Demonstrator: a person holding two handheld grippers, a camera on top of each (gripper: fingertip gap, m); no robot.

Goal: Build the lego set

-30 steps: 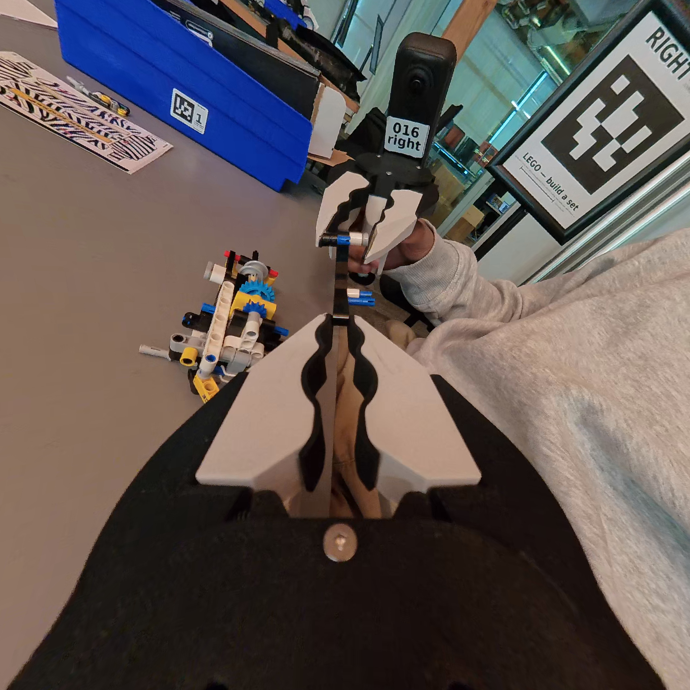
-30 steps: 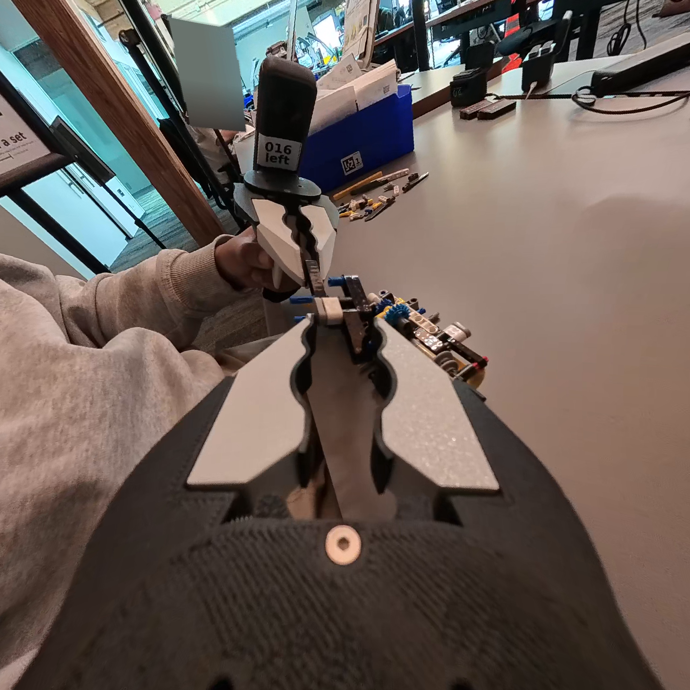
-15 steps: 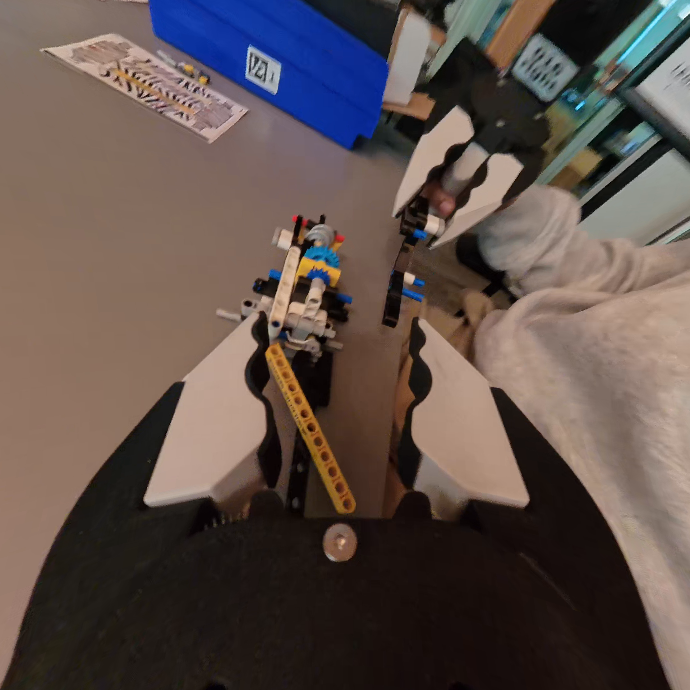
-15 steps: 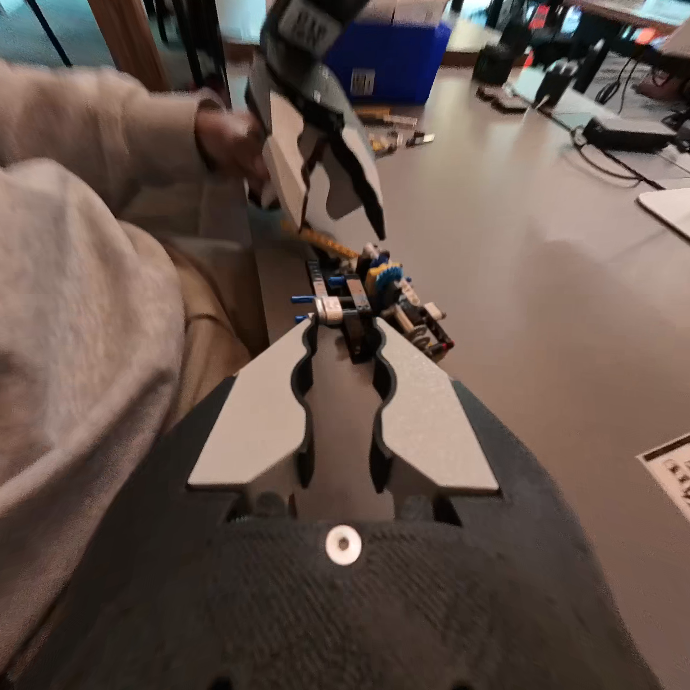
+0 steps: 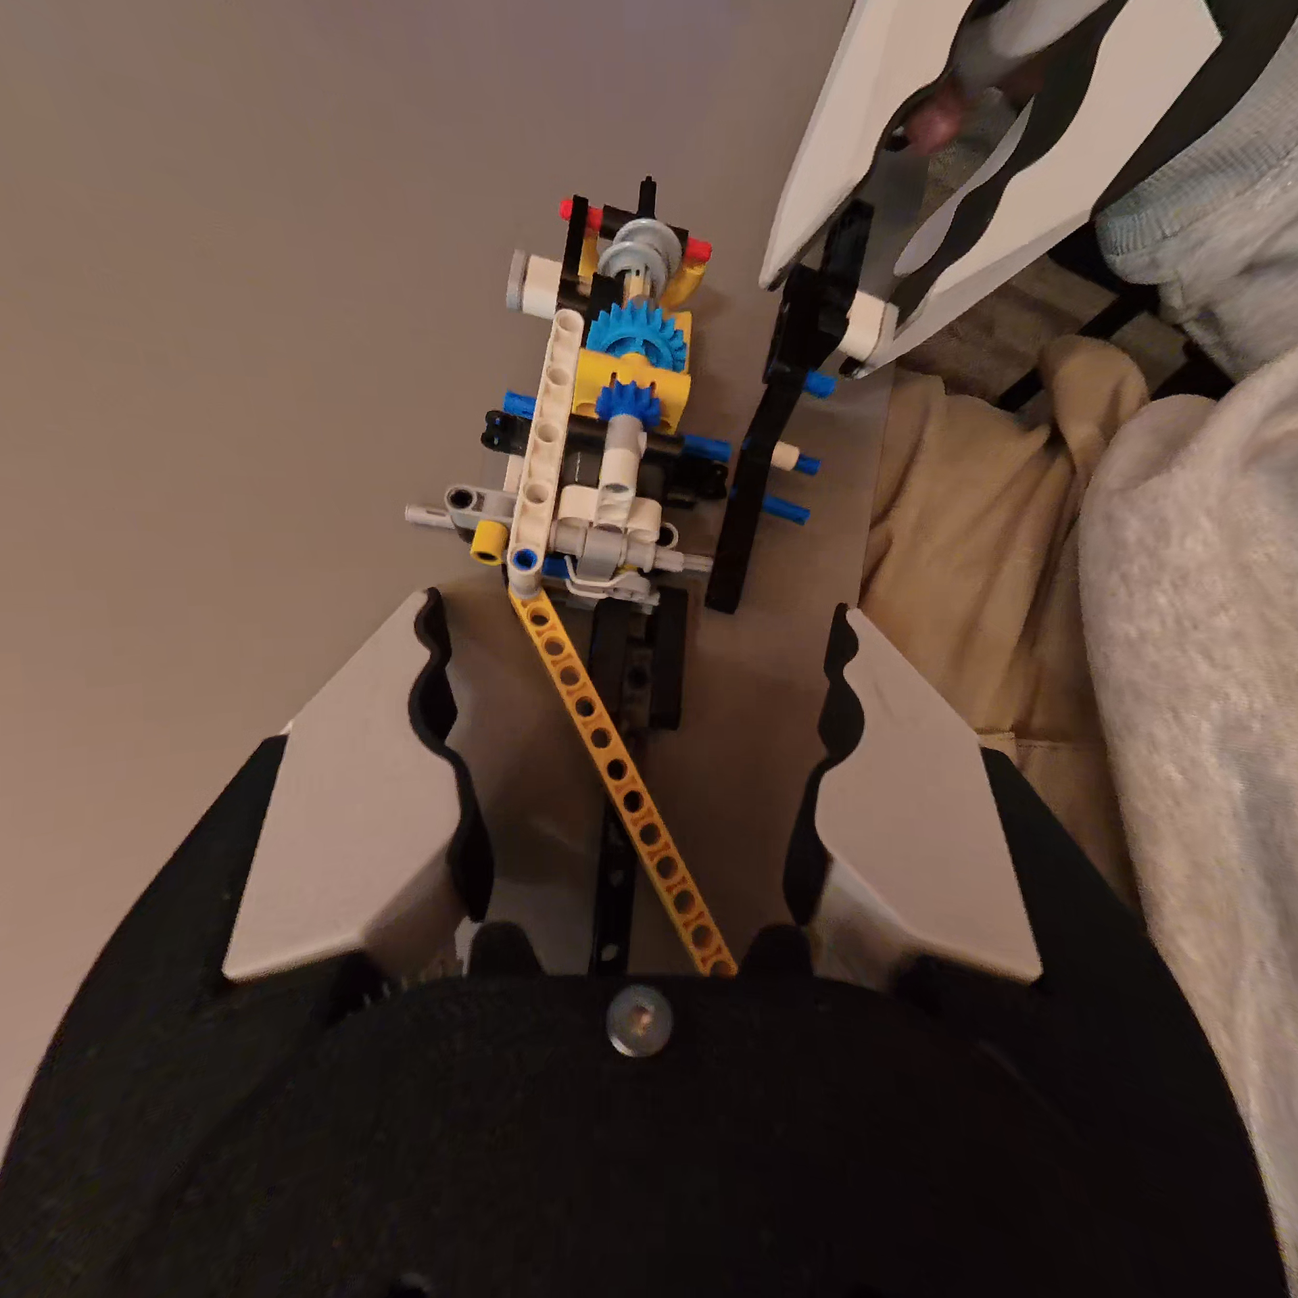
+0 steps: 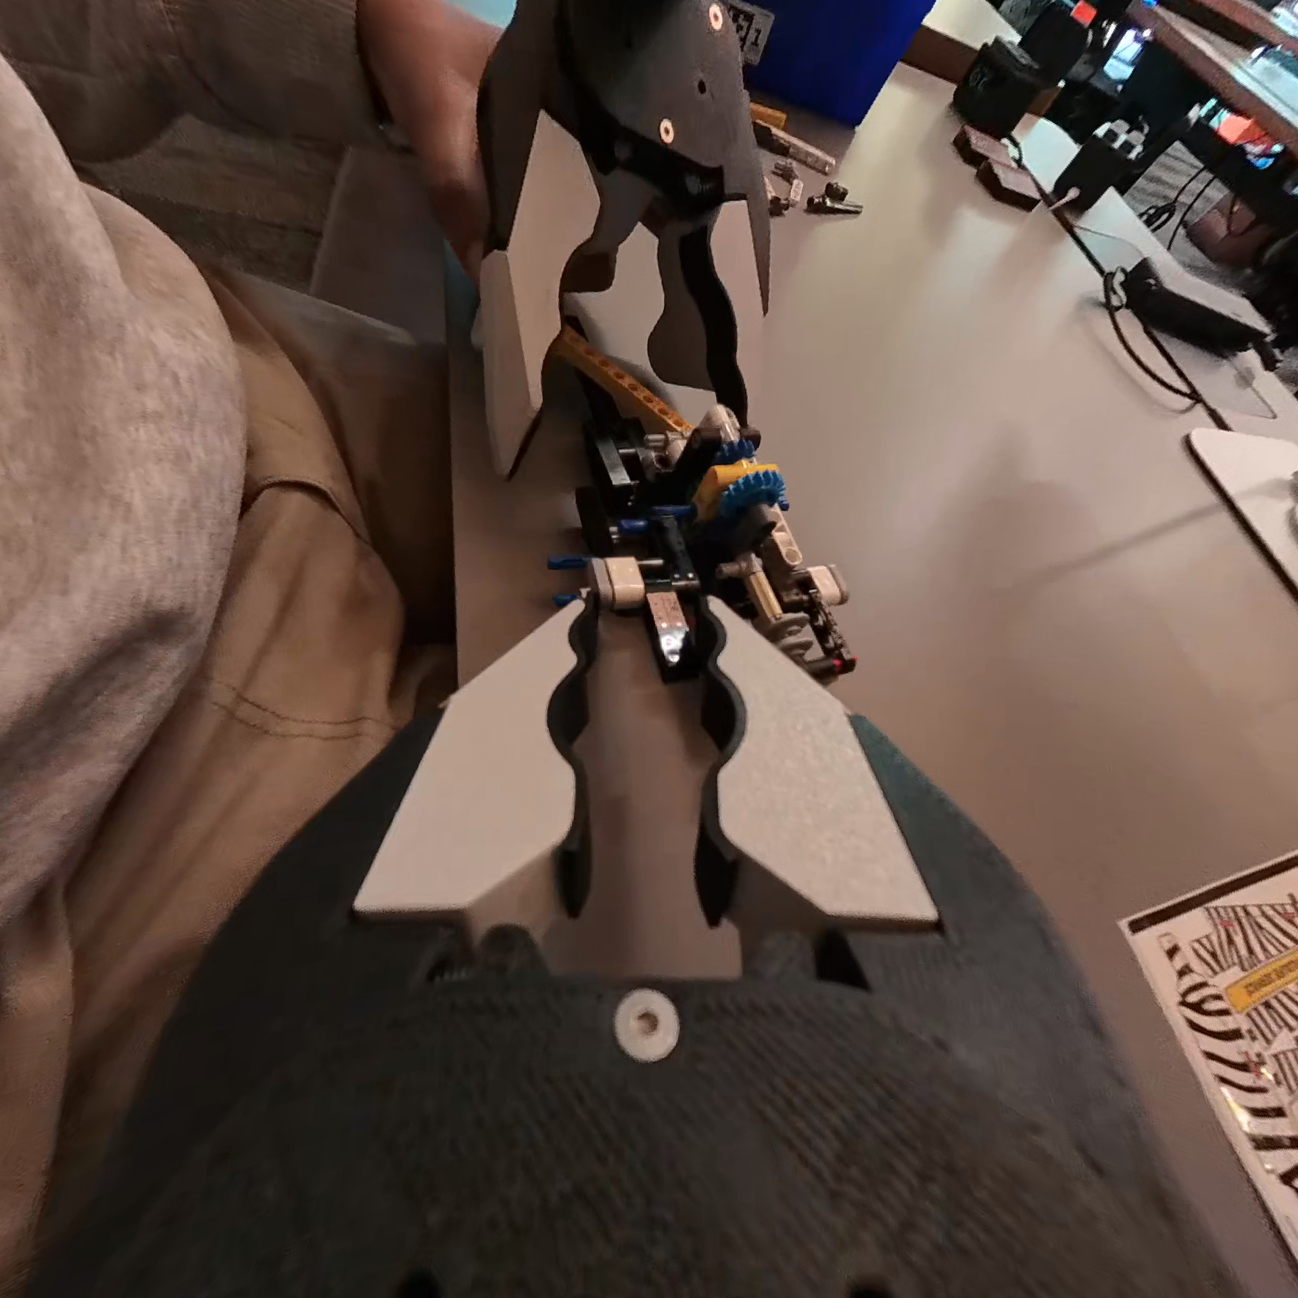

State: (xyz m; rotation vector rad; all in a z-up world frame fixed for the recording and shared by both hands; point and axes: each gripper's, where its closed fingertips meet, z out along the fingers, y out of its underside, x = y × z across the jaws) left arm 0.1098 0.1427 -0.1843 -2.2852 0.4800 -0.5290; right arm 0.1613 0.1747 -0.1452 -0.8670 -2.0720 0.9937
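The partly built lego model [image 5: 604, 421], with blue gears, white beams and a long yellow beam [image 5: 618, 772], lies on the grey table near its edge. My left gripper [image 5: 636, 614] is open and straddles the yellow beam and the model's black rear end without touching them. My right gripper [image 5: 822, 316] is shut on a black beam [image 5: 765, 435] with blue pins and a white bush, held just right of the model. In the right wrist view the black beam [image 6: 671, 632] sits between my right gripper's [image 6: 646, 604] jaws, with the model [image 6: 730, 506] beyond and the left gripper [image 6: 625, 435] open above it.
The table edge [image 6: 449, 492] runs close to the model, with the person's lap and grey sleeve beside it. A sticker sheet [image 6: 1229, 1018] lies at the right. Loose parts [image 6: 808, 189], a blue bin [image 6: 829, 63] and cabled devices [image 6: 1180, 309] lie farther back.
My left gripper let go of the black beam, opened and came down over the model's yellow beam. My right gripper kept the black beam and brought it down beside the model.
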